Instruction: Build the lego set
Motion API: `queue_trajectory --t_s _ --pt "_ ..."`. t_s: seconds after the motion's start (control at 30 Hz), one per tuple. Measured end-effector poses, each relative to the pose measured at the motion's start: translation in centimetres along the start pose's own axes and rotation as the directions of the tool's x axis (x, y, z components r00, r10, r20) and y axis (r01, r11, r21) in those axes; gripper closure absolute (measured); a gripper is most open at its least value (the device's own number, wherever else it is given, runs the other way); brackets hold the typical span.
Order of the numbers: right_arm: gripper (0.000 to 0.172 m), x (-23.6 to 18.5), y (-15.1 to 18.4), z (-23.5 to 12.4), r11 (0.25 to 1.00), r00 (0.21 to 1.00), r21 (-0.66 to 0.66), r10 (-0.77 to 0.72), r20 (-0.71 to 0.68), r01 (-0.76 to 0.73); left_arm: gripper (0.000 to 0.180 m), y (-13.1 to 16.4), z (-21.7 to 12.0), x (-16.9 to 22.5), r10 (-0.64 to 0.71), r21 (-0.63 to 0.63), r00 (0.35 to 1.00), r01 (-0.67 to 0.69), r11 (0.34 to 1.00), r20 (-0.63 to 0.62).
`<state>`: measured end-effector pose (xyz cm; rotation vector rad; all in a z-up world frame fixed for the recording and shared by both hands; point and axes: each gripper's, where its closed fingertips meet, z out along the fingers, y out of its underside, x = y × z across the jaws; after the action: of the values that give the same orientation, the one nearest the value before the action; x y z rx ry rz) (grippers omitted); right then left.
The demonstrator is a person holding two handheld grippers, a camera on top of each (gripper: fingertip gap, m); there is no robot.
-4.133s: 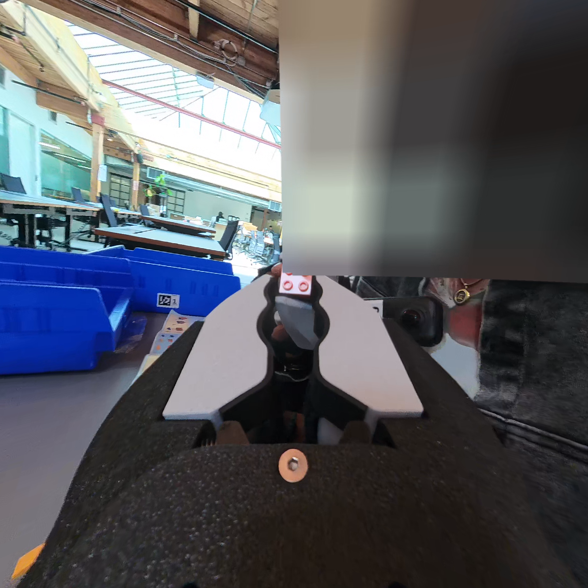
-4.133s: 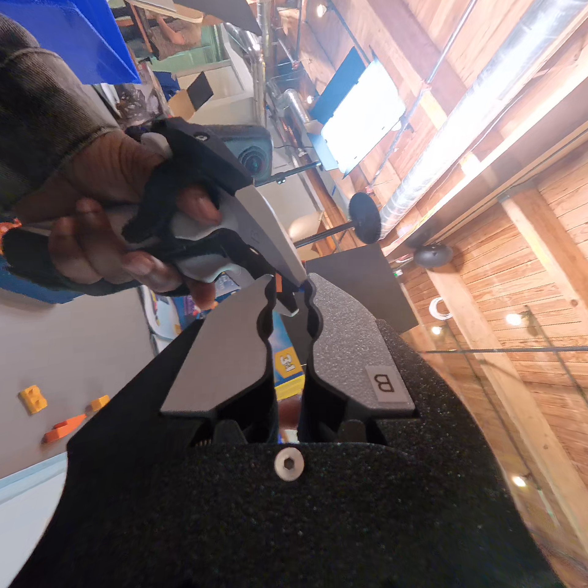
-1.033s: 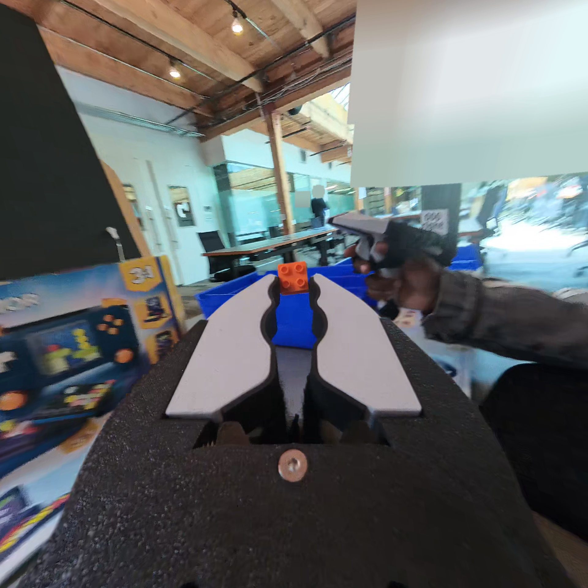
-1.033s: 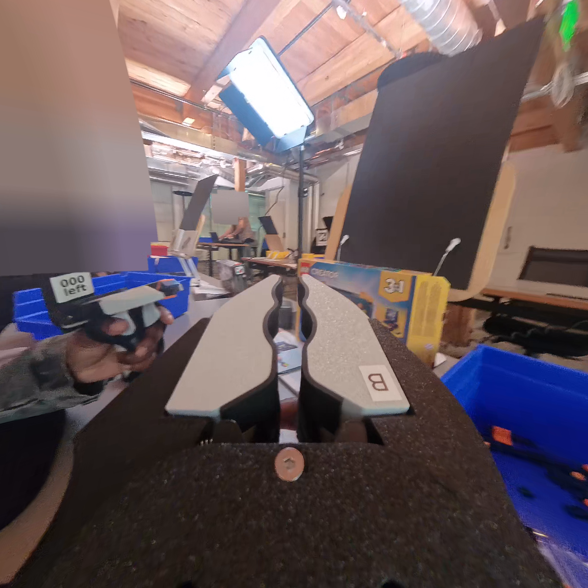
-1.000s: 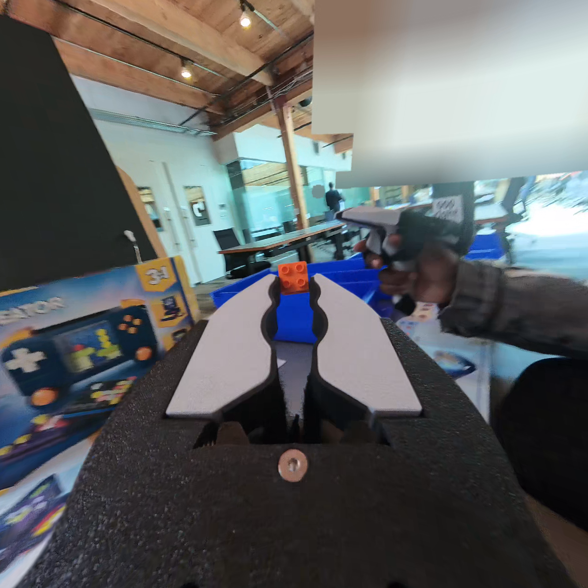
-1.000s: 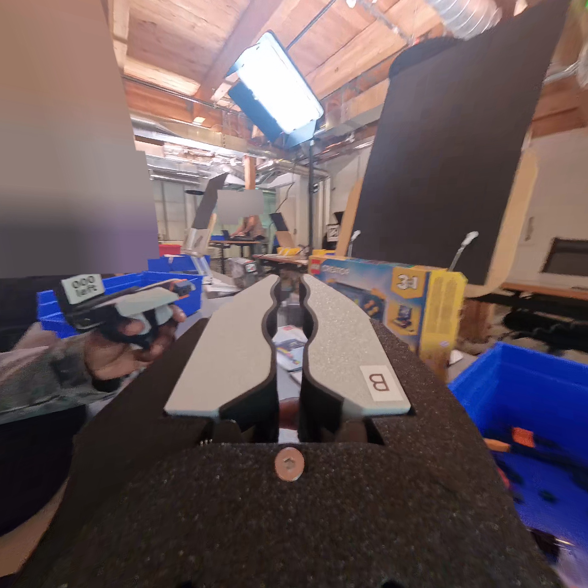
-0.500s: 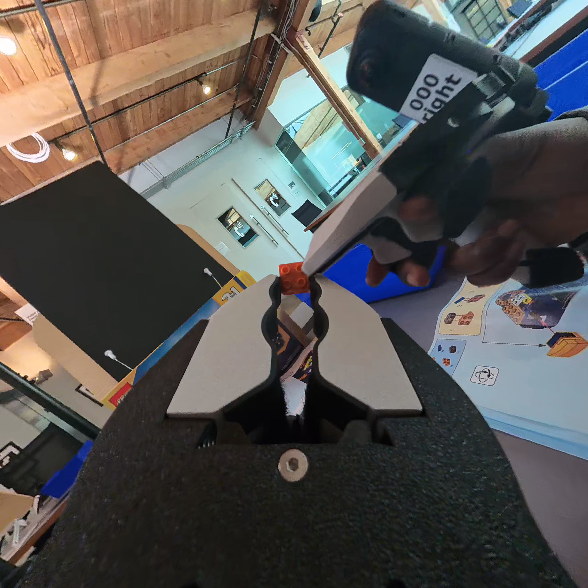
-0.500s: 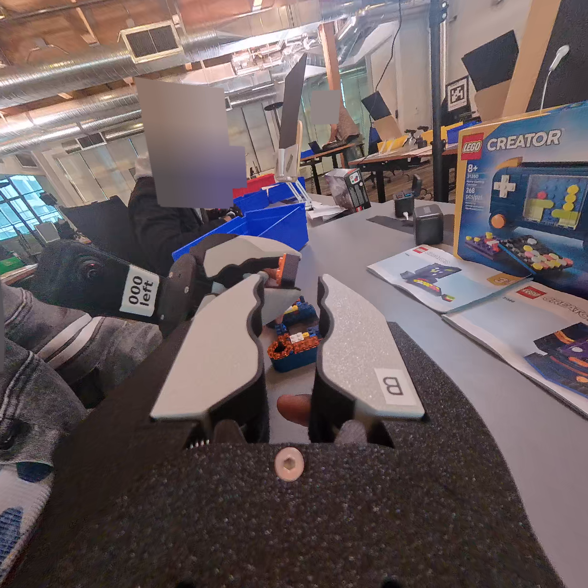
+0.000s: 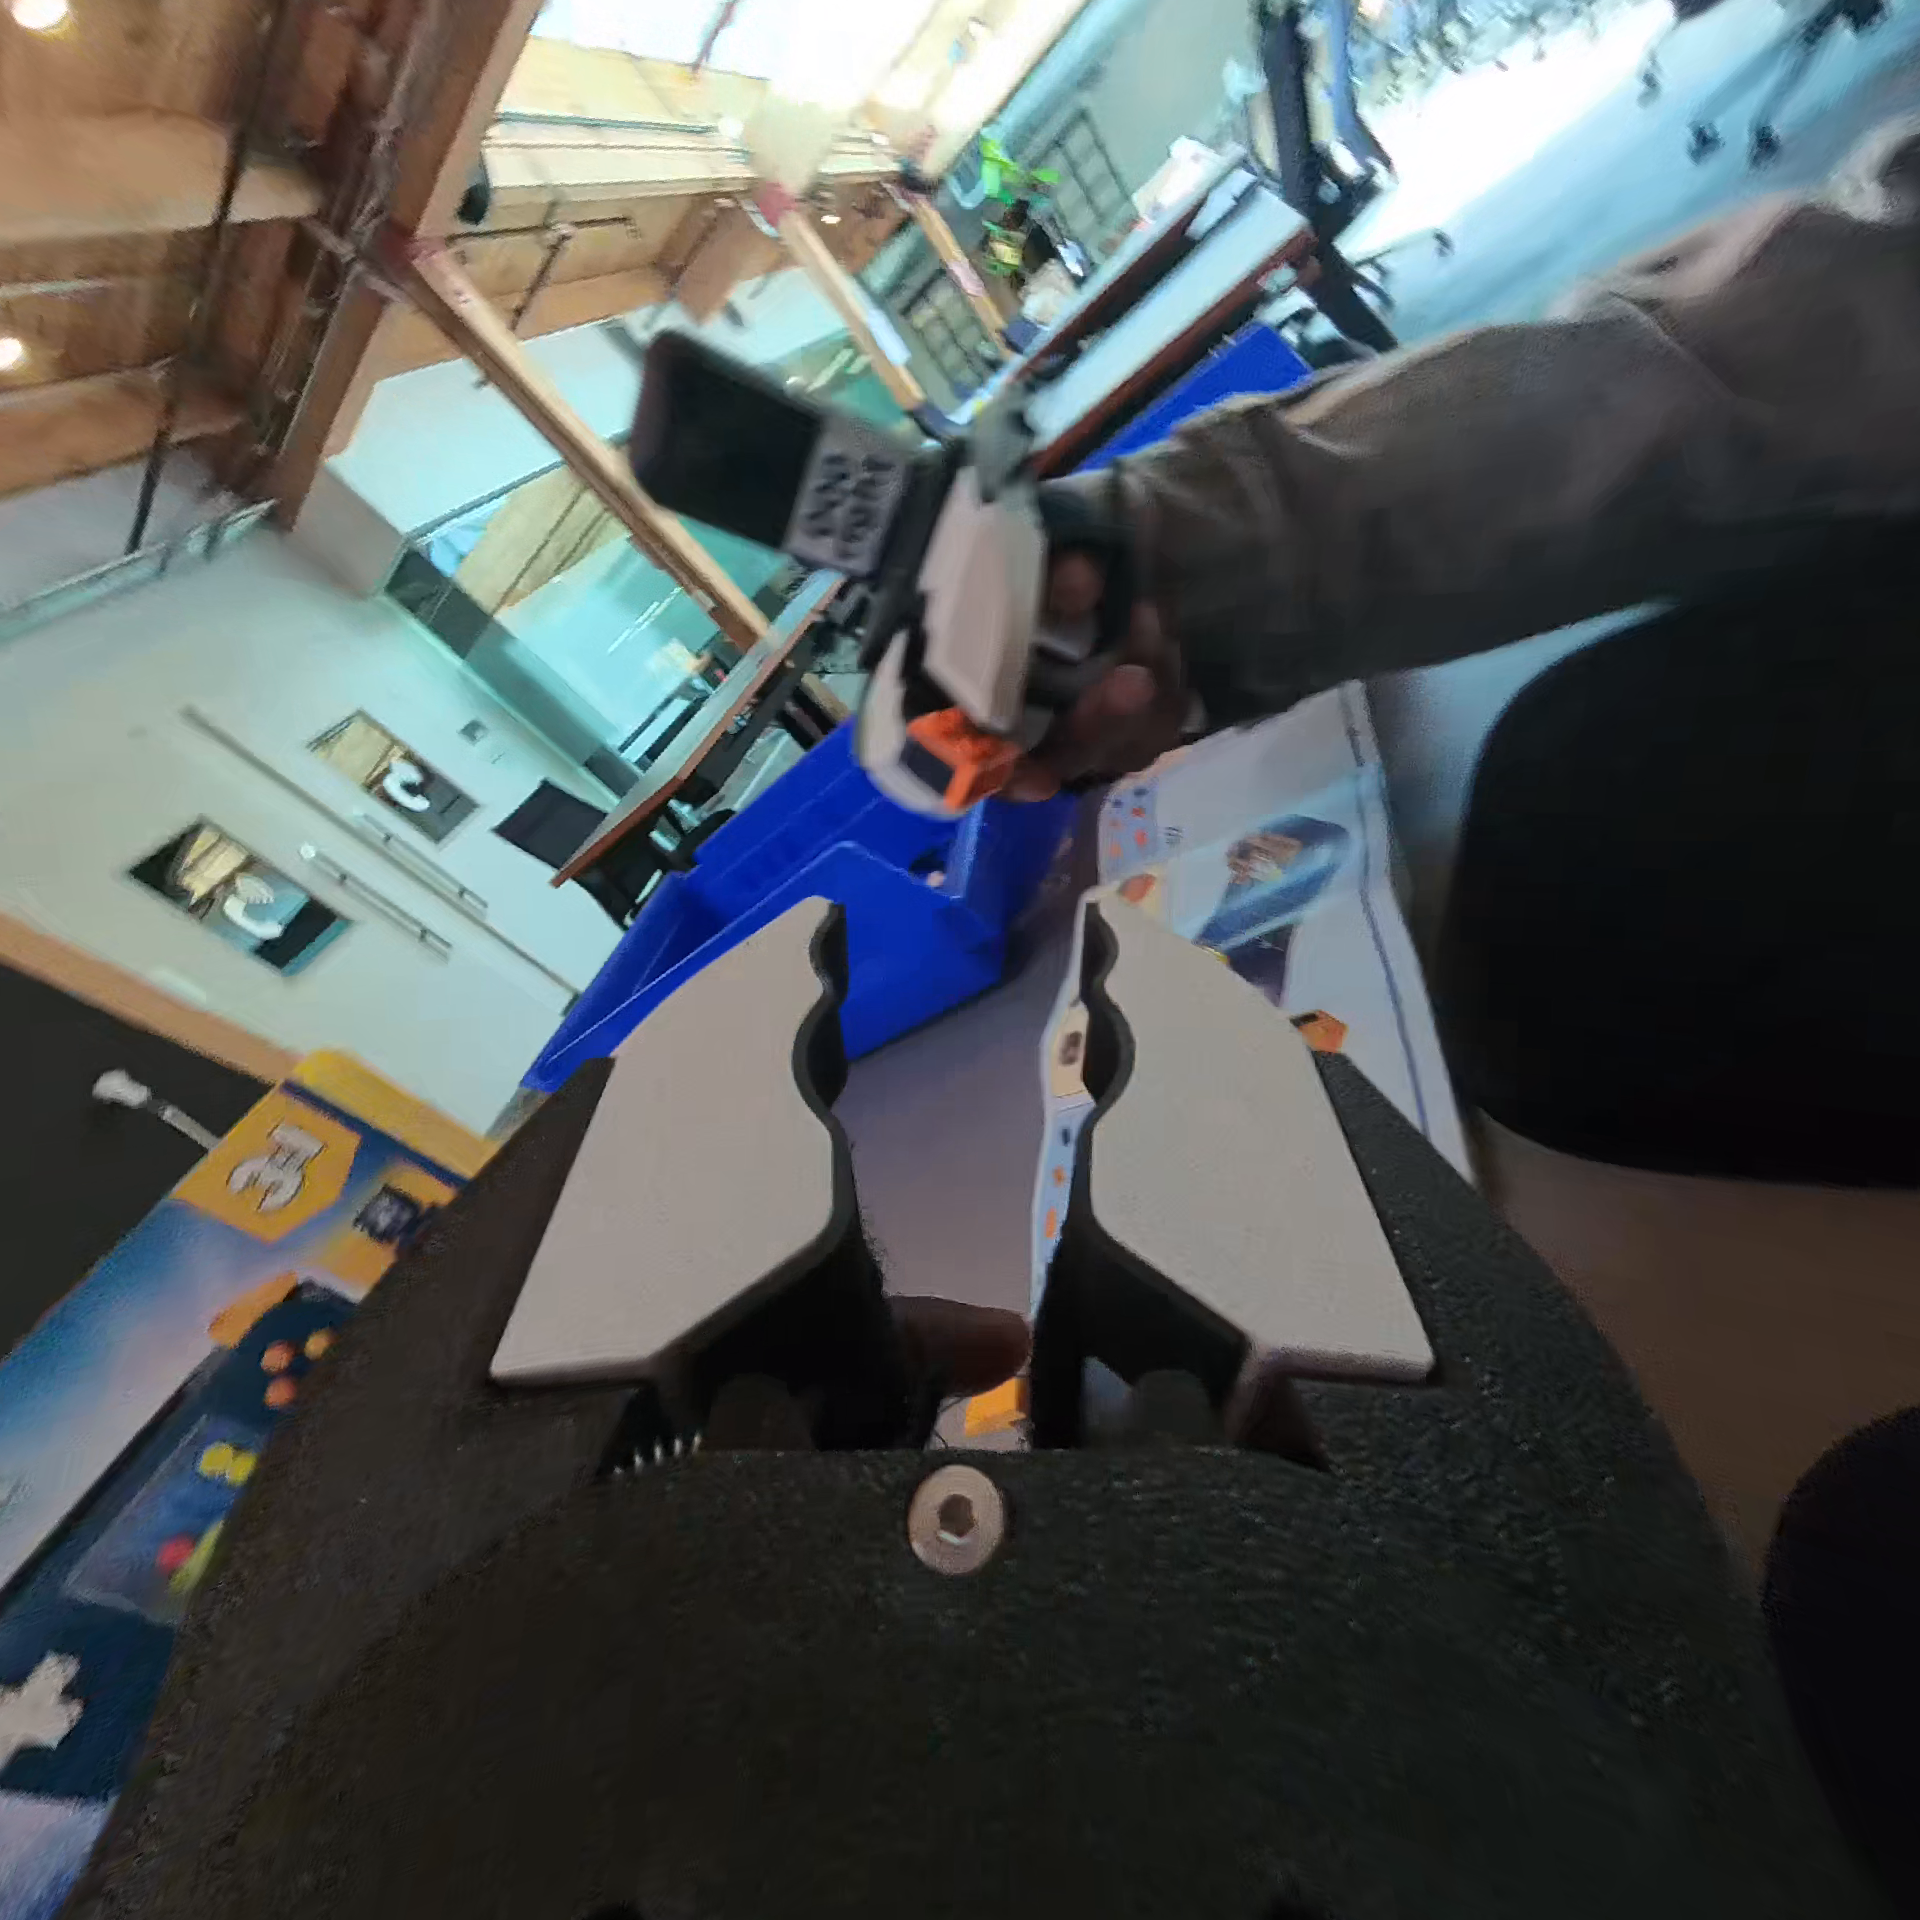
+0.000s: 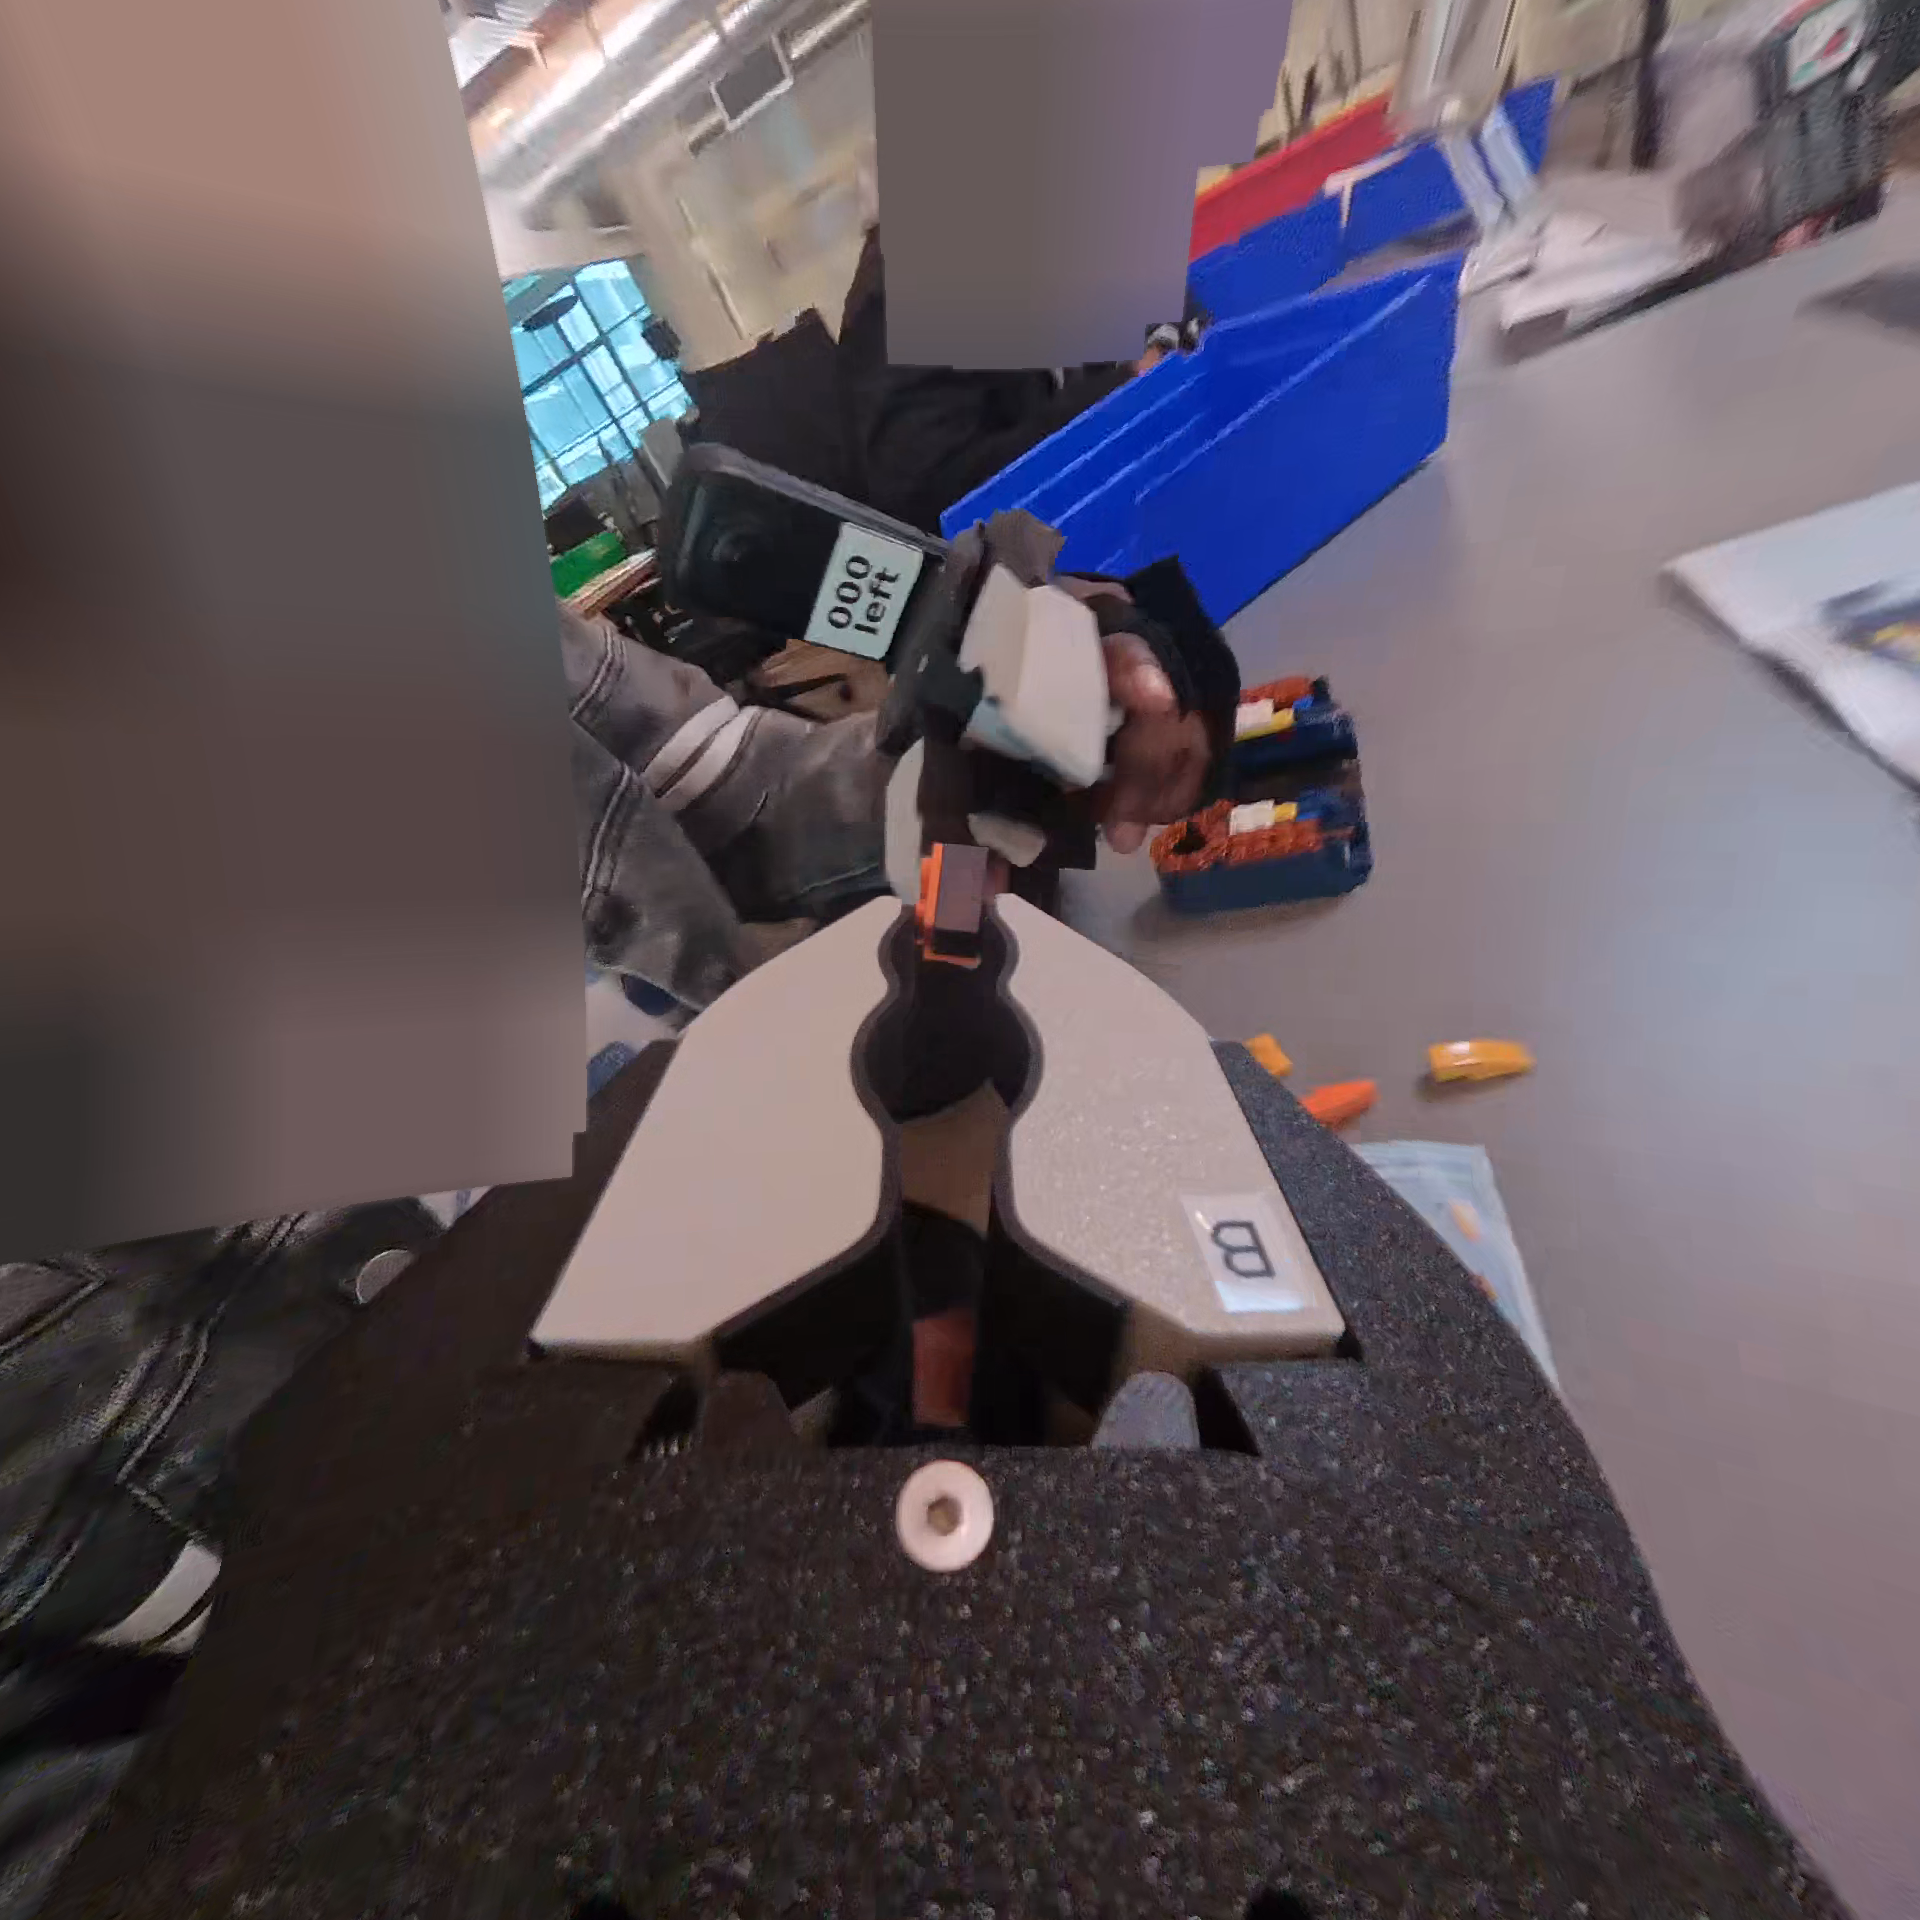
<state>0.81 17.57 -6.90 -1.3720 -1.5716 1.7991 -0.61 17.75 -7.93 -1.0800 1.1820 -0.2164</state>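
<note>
Pinching a small orange brick [image 10: 948, 902] right at its tips, the right gripper [image 10: 951, 914] has both pads pressed on it, jaws narrow. The brick has a dark face turned to the camera. In the left wrist view the same brick [image 9: 951, 756] shows up far off, clamped in that gripper above the blue bin [image 9: 894, 935].

The left gripper [image 9: 956, 935] is spread wide with nothing between its fingers, just grey table [image 9: 935, 1143] and an instruction sheet [image 9: 1247, 883] beyond. From the right wrist view it sits just behind the brick, not touching it as far as I can tell.

Further right on the table there's a half-built blue and orange model [image 10: 1262, 831], a few loose orange pieces [image 10: 1475, 1060], and another blue bin [image 10: 1247, 457] far back. A boxed set [image 9: 208, 1299] lies near left.
</note>
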Motion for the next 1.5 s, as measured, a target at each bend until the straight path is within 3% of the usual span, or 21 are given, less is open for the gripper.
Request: queue_trajectory --t_s 0.2,0.4,0.6,0.67,0.77,0.9,1.0,1.1,1.3,1.4,1.5 --pt "0.161 -1.1 2.8 2.1 0.989 0.991 -0.146 0.055 0.123 -0.037 0.142 -1.3 0.6 2.2 0.098 0.036 0.993 -0.096 0.995 -0.069" --pt "0.161 -1.0 3.3 2.4 0.983 0.983 -0.161 0.107 0.148 -0.083 0.156 -0.7 0.6 3.3 0.188 -0.004 0.974 -0.19 0.982 -0.124" --pt "0.16 -0.9 2.6 2.5 0.991 0.987 -0.12 0.079 0.141 -0.062 0.164 -0.9 0.5 2.4 0.173 -0.02 0.981 -0.176 0.984 -0.087" --pt "0.143 -0.1 0.7 1.8 1.0 0.998 -0.021 0.01 0.065 -0.009 0.164 -0.6 0.2 0.6 0.167 -0.054 0.986 -0.166 0.985 0.007" --pt "0.139 1.0 -4.0 -1.8 0.963 0.982 0.228 -0.114 -0.149 0.146 0.164 0.7 -1.2 -3.8 0.196 -0.167 0.953 -0.159 0.973 0.23" --pt "0.149 -0.1 -9.0 -9.7 0.771 0.872 0.482 -0.189 -0.452 0.417 0.164 1.4 -3.0 -7.3 0.157 -0.187 0.896 -0.084 0.979 0.416" --pt "0.157 -0.2 -9.8 -13.0 0.684 0.802 0.52 -0.162 -0.576 0.512 0.164 1.8 -3.3 -7.8 0.129 -0.179 0.883 -0.052 0.982 0.451" --pt "0.172 0.4 -9.4 -12.7 0.702 0.775 0.473 -0.178 -0.607 0.532 0.164 2.3 -3.2 -7.8 0.118 -0.187 0.884 -0.035 0.982 0.452" --pt "0.17 1.4 -7.1 -8.9 0.827 0.781 0.265 -0.291 -0.553 0.496 0.164 3.1 -3.7 -8.3 0.13 -0.224 0.885 -0.03 0.974 0.447" --pt "0.159 1.9 -3.1 -5.1 0.902 0.816 -0.003 -0.392 -0.426 0.432 0.164 3.2 -4.3 -8.7 0.123 -0.222 0.892 -0.026 0.975 0.434" --pt "0.143 2.3 2.5 -1.6 0.862 0.848 -0.334 -0.47 -0.246 0.381 0.164 3.3 -4.7 -8.8 0.121 -0.206 0.902 -0.037 0.978 0.415"
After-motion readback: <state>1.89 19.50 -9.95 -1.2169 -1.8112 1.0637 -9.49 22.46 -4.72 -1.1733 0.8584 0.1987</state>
